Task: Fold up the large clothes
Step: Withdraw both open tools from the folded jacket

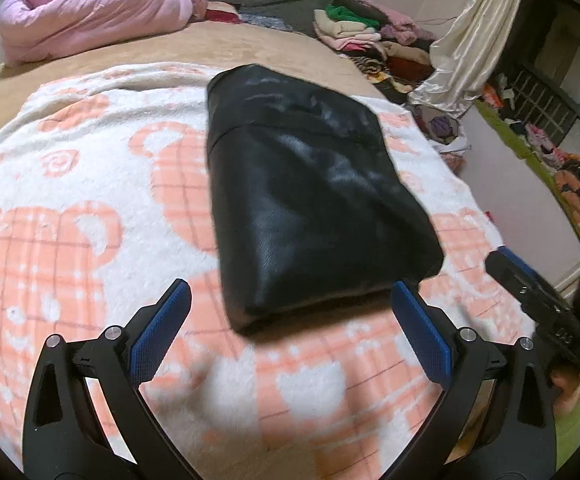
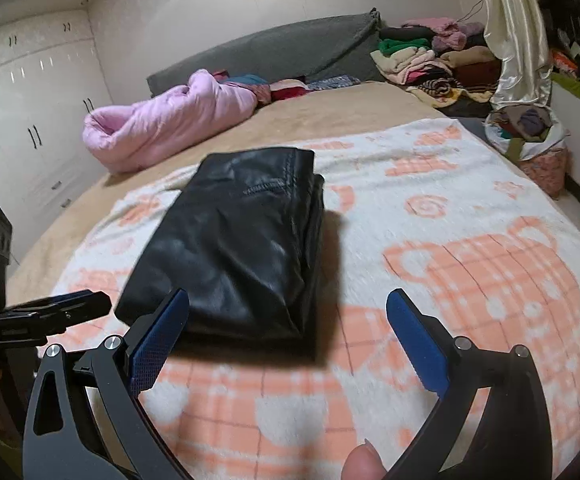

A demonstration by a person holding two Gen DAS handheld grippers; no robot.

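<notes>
A black leather-like garment lies folded into a thick rectangle on a white and orange patterned blanket on the bed. It also shows in the right wrist view. My left gripper is open and empty, just short of the garment's near edge. My right gripper is open and empty, above the garment's near right corner. The right gripper shows at the right edge of the left wrist view. The left gripper shows at the left edge of the right wrist view.
A rolled pink quilt lies at the bed's far left. Stacked clothes and a cream curtain are at the far right. A grey headboard cushion is behind. White wardrobes stand left.
</notes>
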